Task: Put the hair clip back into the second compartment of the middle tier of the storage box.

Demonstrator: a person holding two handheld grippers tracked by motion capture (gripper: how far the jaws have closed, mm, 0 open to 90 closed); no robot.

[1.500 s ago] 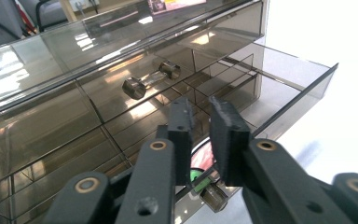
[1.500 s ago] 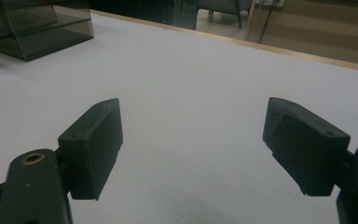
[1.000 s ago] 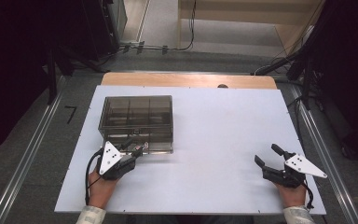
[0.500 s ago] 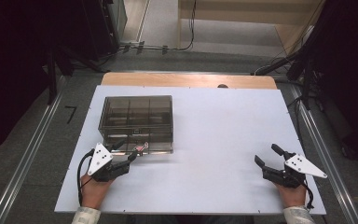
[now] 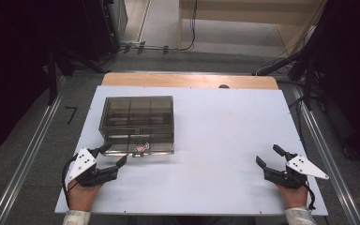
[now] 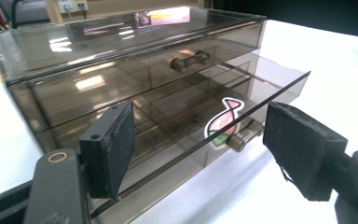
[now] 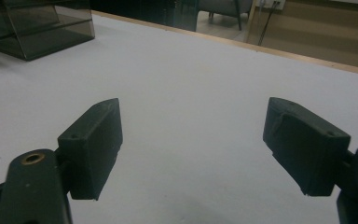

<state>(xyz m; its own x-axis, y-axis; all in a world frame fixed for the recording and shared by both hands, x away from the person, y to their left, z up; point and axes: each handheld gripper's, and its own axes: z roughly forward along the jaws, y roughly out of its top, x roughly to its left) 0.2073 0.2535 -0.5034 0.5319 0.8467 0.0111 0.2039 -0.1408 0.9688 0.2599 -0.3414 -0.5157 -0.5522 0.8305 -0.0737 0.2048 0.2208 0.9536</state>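
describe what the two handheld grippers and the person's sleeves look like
Both are black two-fingered tools. The left gripper and right gripper each carry a pale three-cornered plate with small dark holes on top, and a black cable loops from each near the wrist. The fingers are thick, blocky, matt black pads with a brass-coloured rivet at the base. The cuffs are light-coloured.

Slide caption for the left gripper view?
Open left gripper facing smoky transparent plastic drawer box, lower drawer pulled out.
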